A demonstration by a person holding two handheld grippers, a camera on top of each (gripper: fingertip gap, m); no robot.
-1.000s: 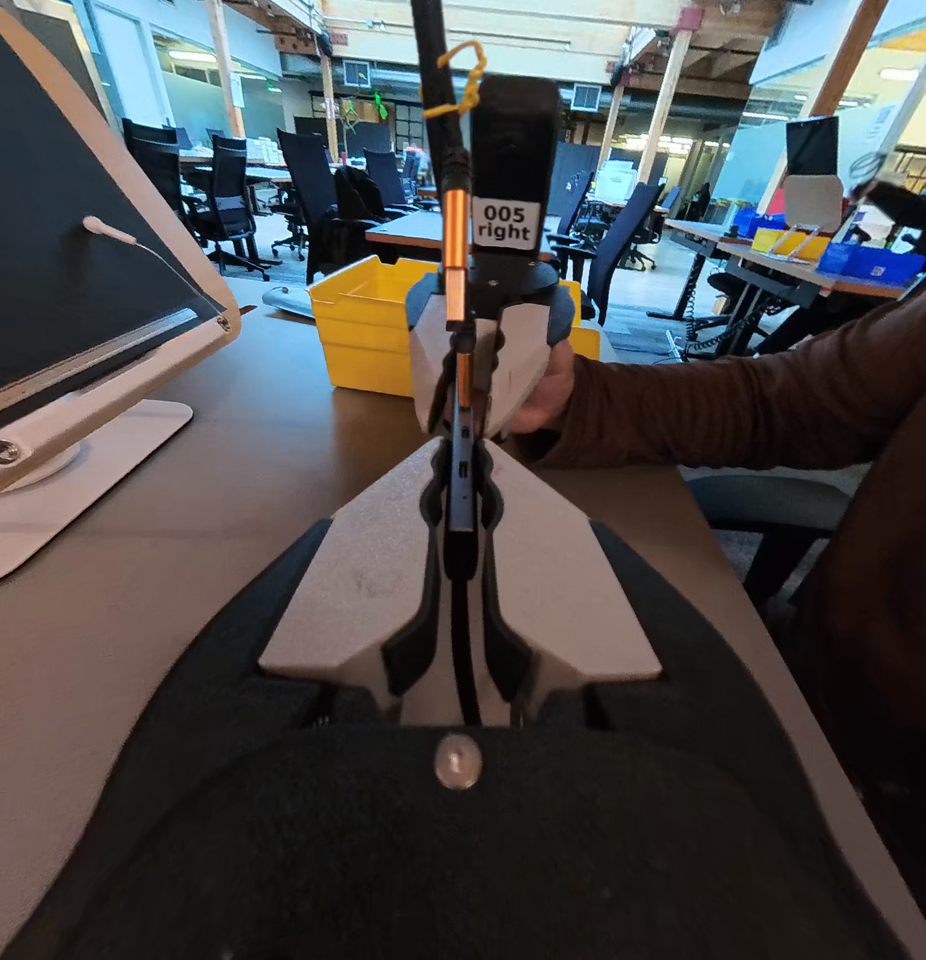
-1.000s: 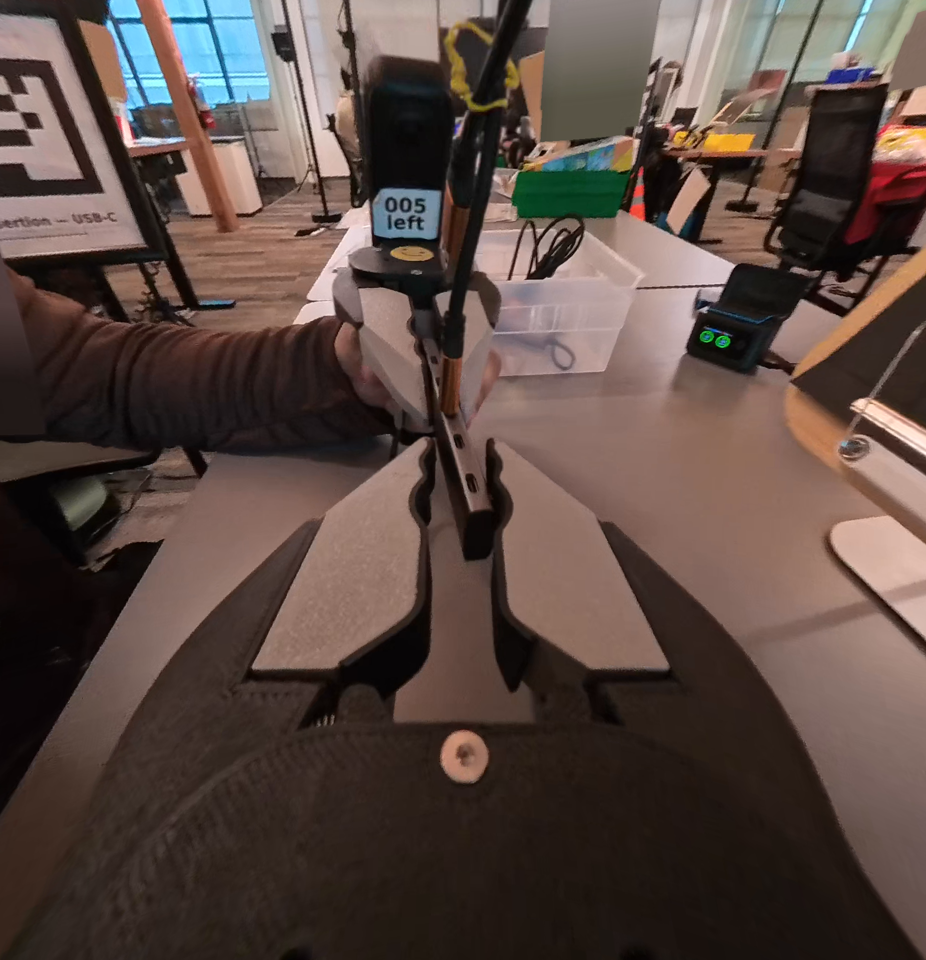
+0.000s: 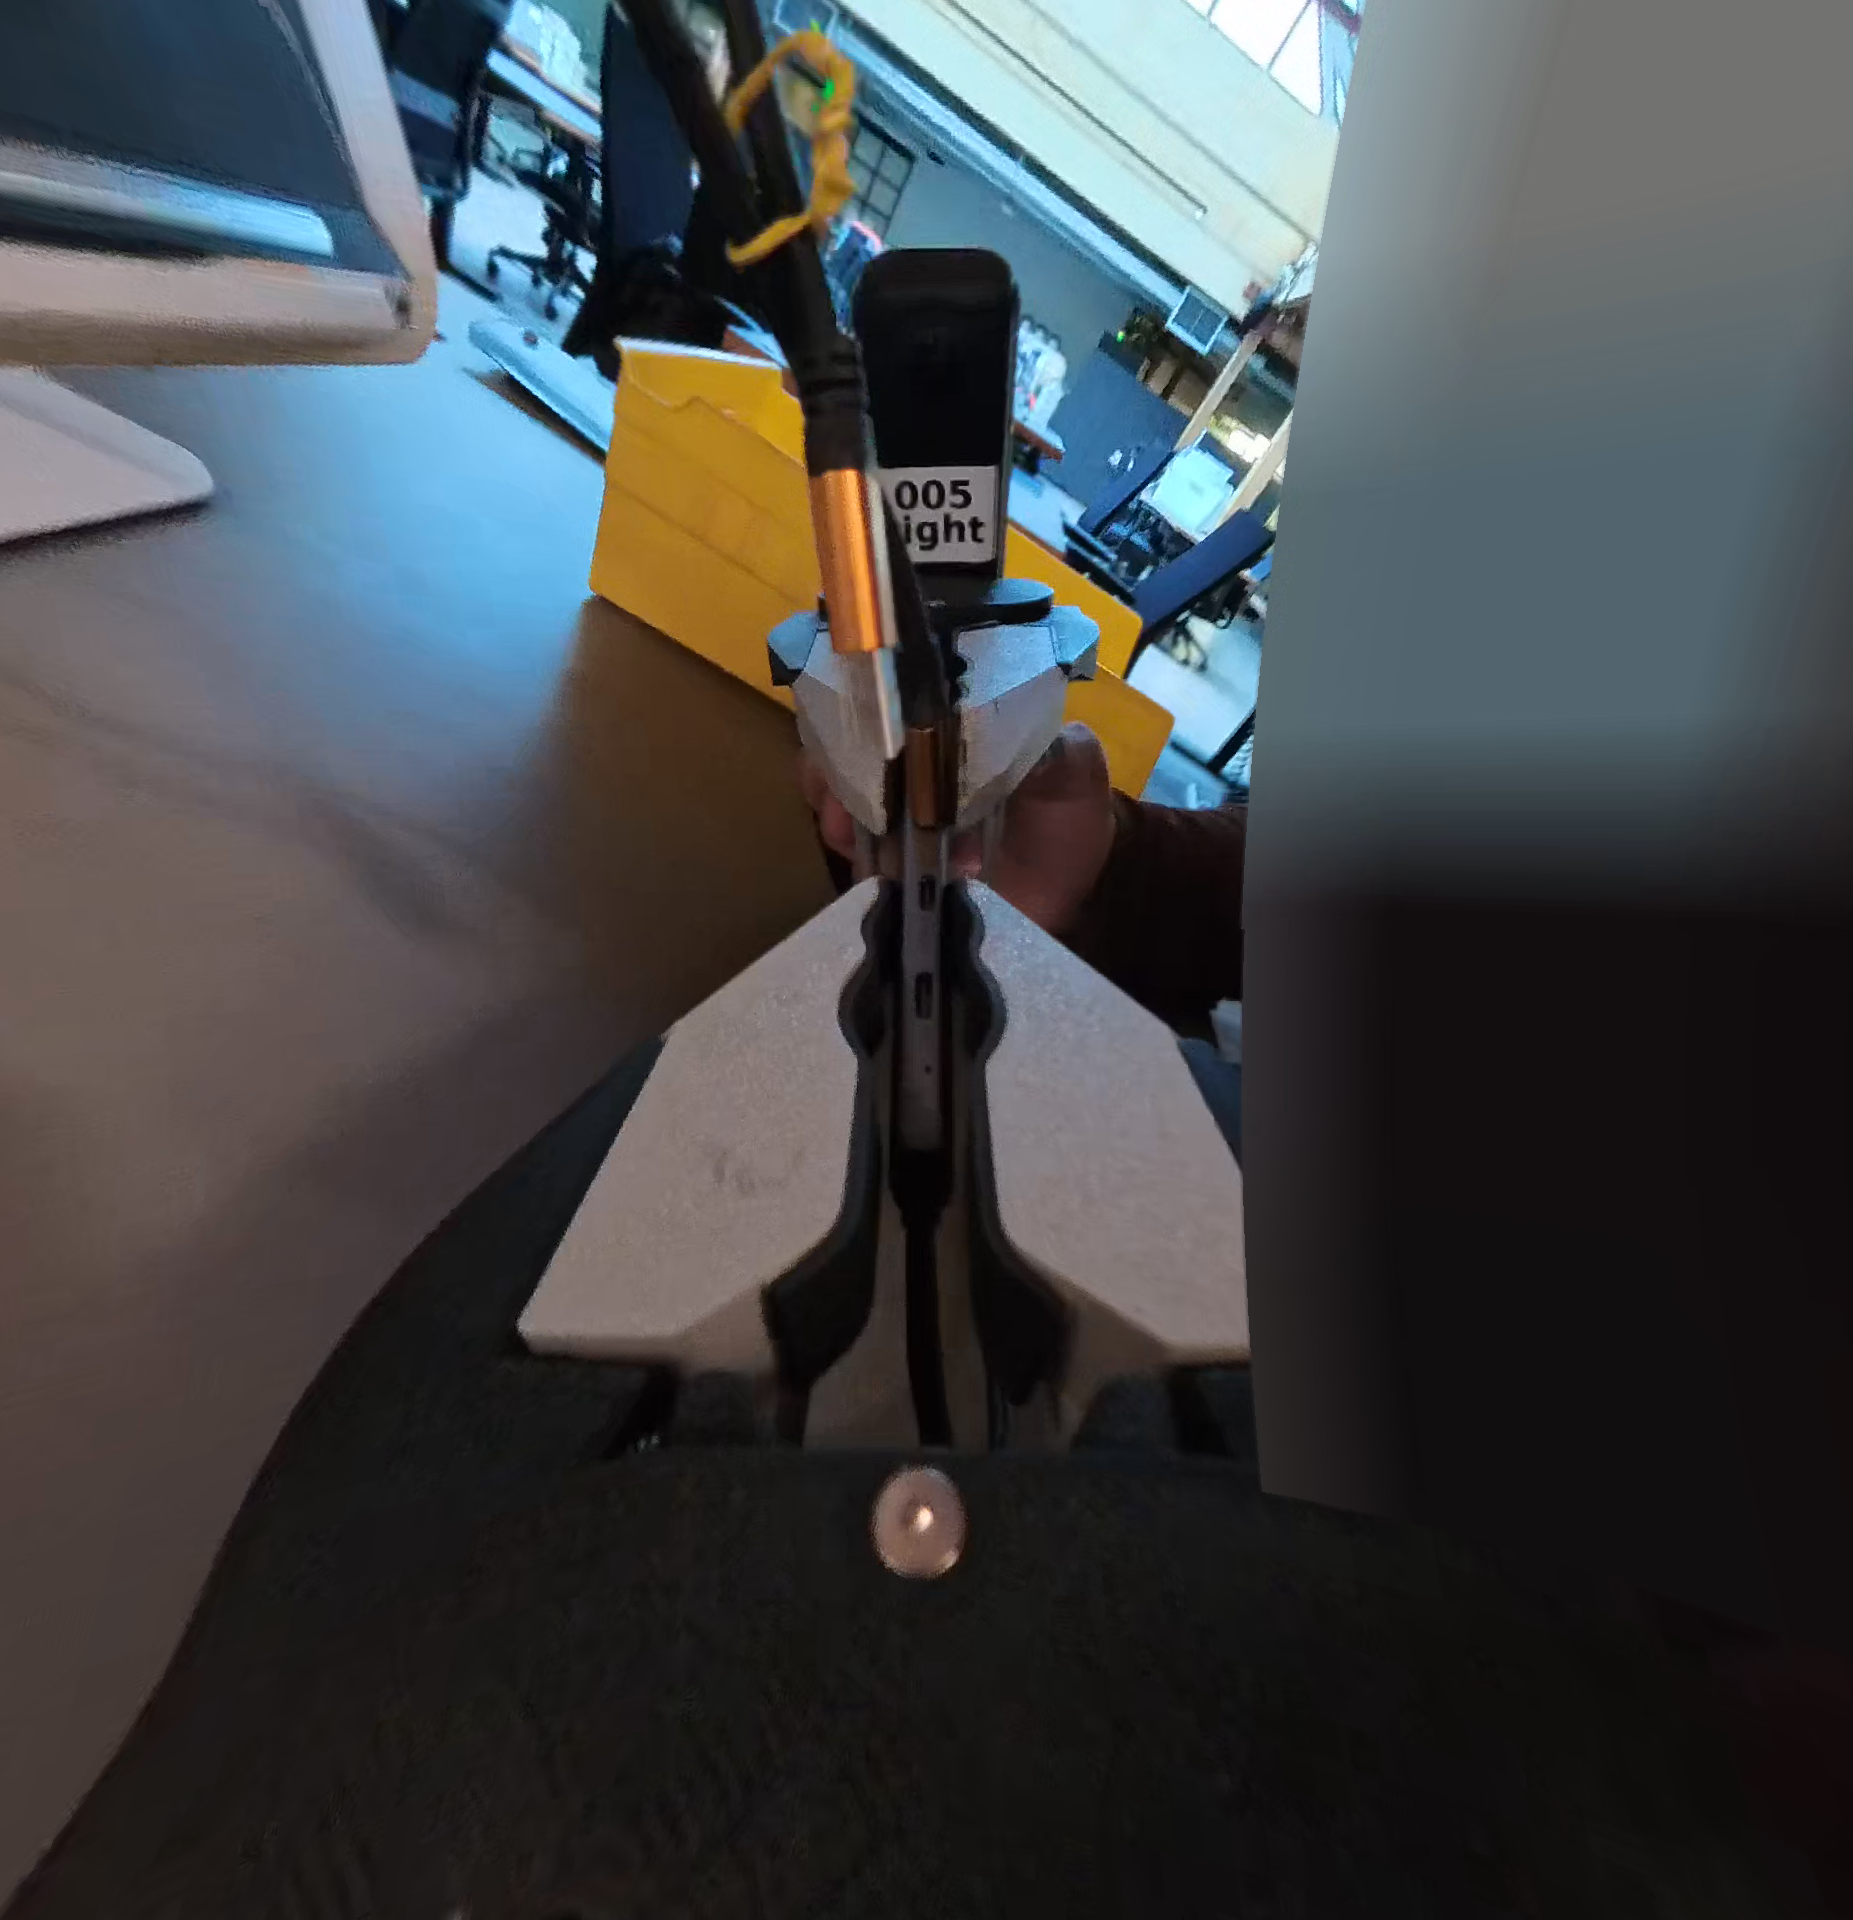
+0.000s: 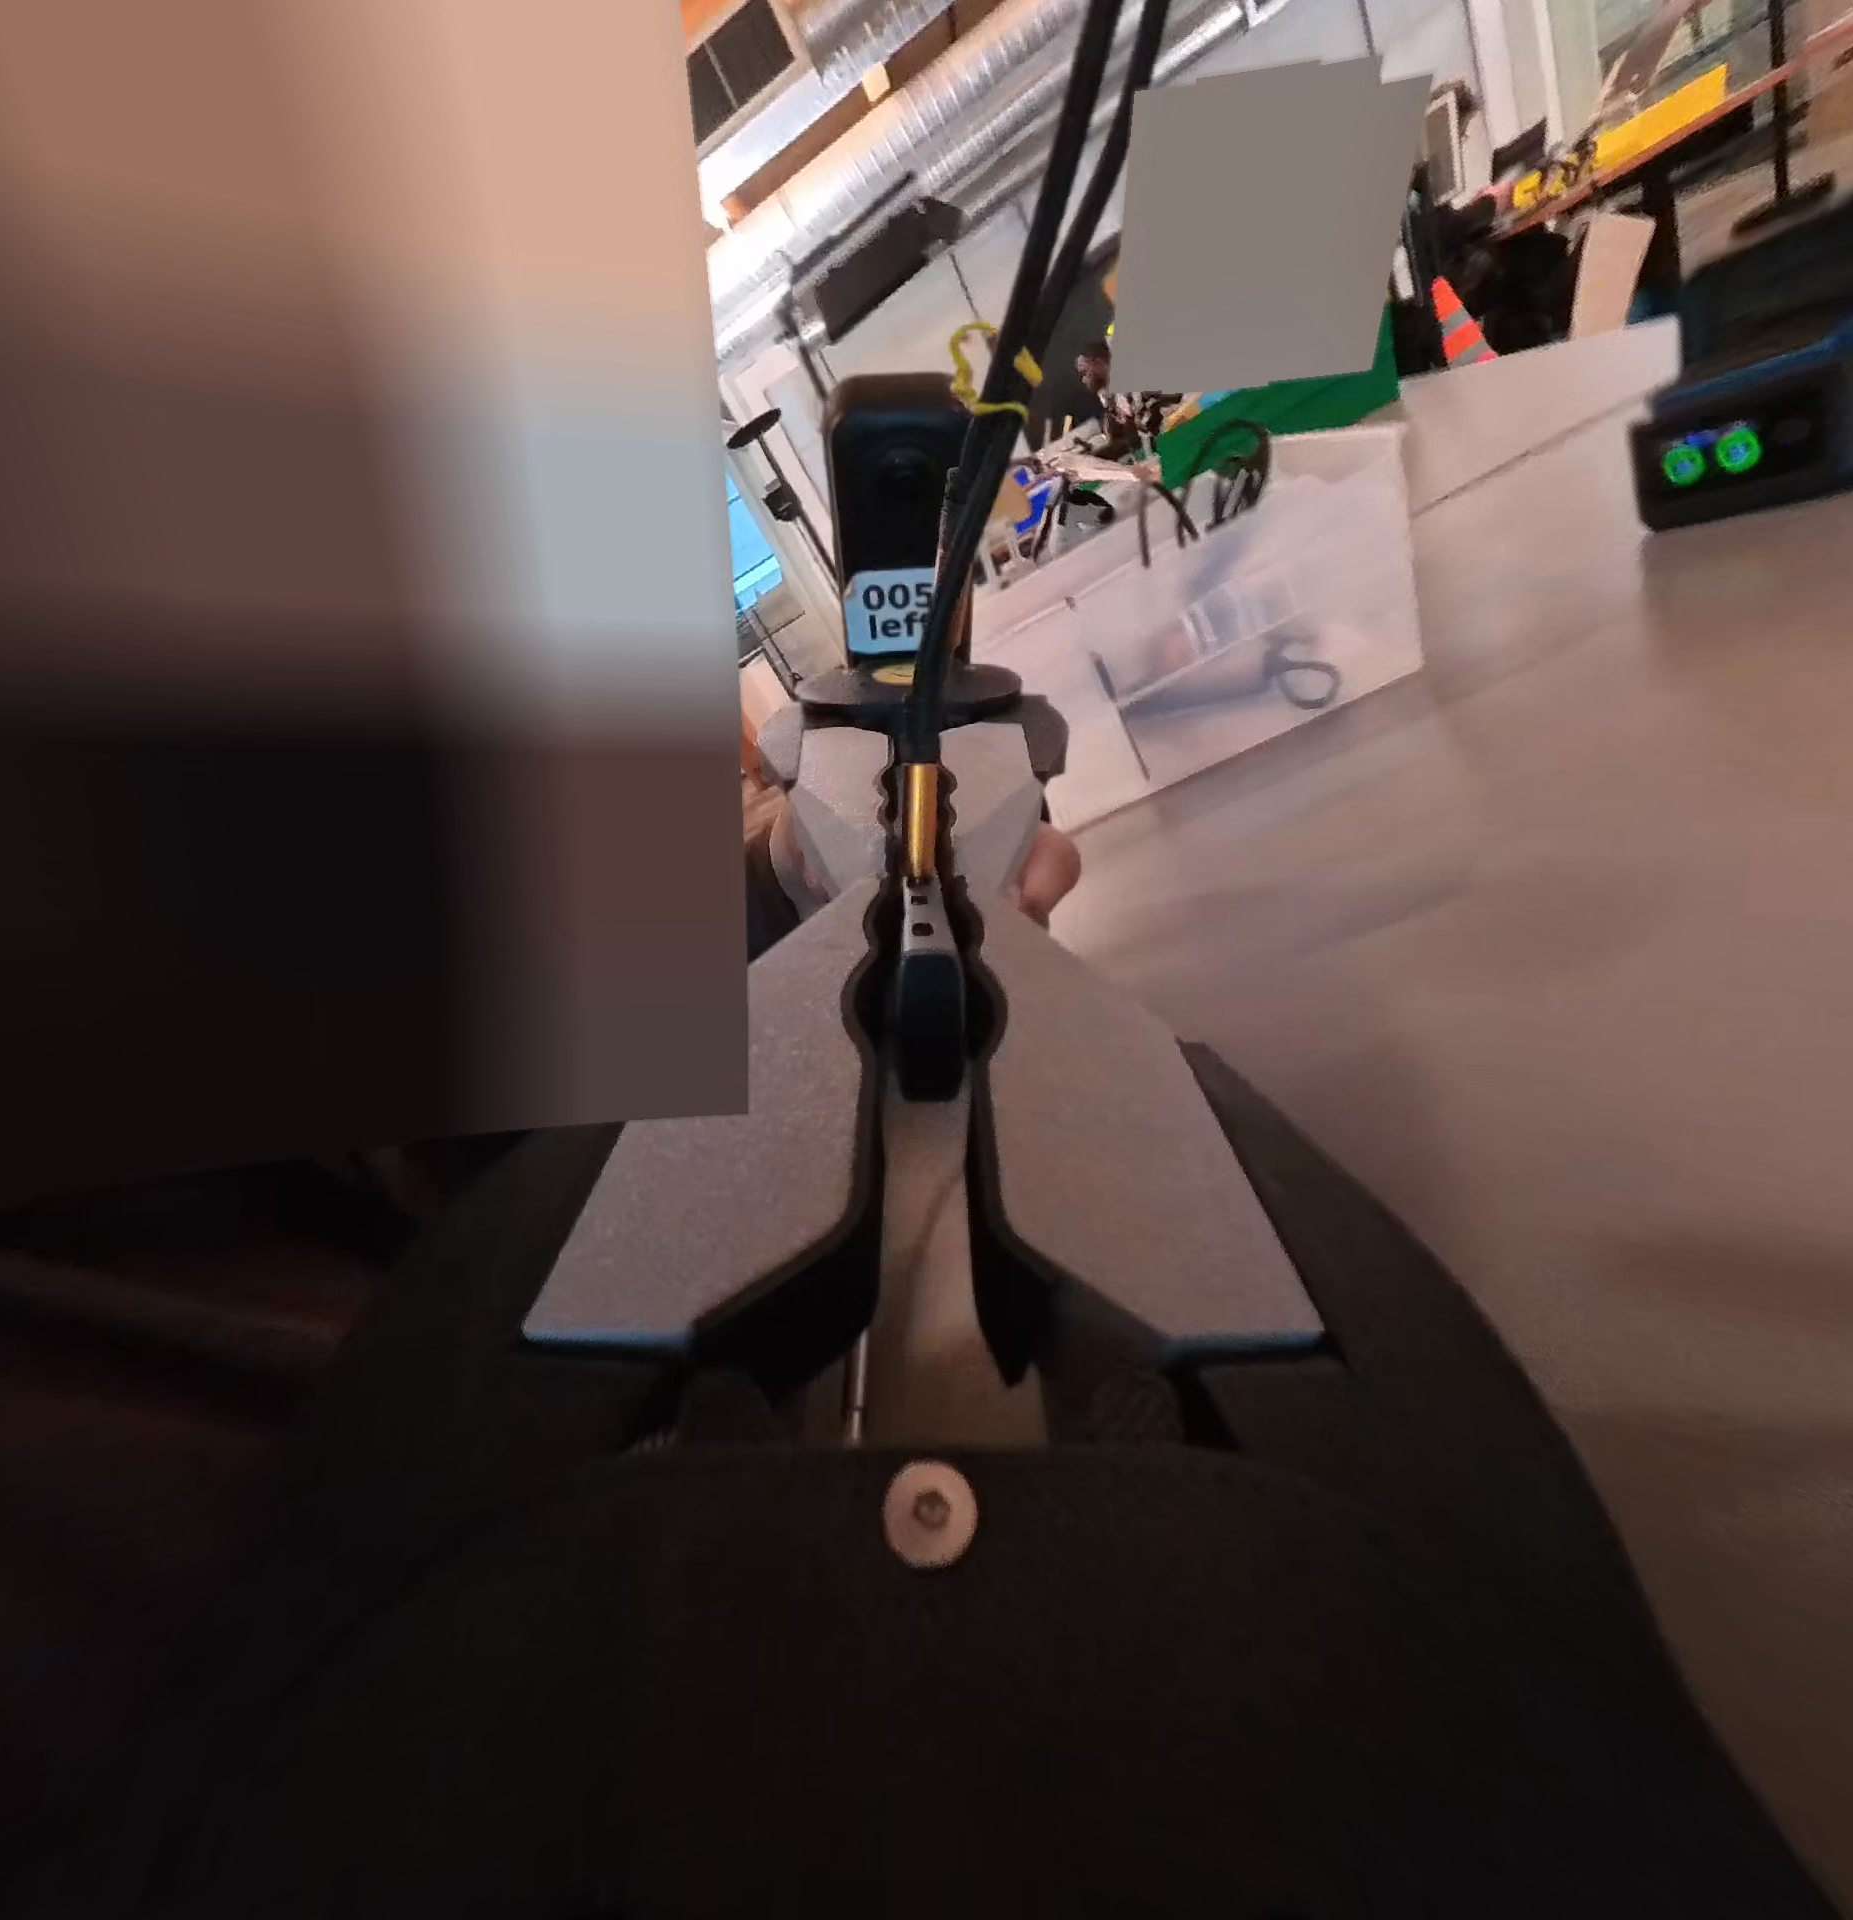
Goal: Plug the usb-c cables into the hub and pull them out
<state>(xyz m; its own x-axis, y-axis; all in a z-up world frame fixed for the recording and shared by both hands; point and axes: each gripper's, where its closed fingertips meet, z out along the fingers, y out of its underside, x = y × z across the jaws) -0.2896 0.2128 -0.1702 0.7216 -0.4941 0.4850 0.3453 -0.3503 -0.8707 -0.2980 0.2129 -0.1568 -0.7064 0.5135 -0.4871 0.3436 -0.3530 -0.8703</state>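
Note:
In the left wrist view my left gripper (image 3: 924, 904) is shut on the grey hub (image 3: 924, 1029), held edge-up with its black lead running back between the fingers. An orange-sleeved usb-c plug (image 3: 929, 774) stands in the hub just past my fingertips. A second orange plug (image 3: 849, 566) hangs free above it. The right gripper (image 3: 927, 831) faces me, closed around the hub's far end. In the right wrist view my right gripper (image 4: 922, 909) pinches the hub's dark end (image 4: 927, 1023); the orange plug (image 4: 920, 821) rises beyond, in front of the left gripper (image 4: 917, 873).
A yellow bin (image 3: 693, 499) and a white stand with a dark screen (image 3: 174, 260) sit on the brown table (image 3: 330, 779). A clear plastic box of cables (image 4: 1244, 623) and a black device with green lights (image 4: 1753, 457) stand on the far side. A hand (image 3: 1067, 821) holds the right gripper.
Both grippers have tilted and shifted together with the hub, and the background is blurred. The hub now lies straight and deeper between the right fingers. The plug stays in the hub.

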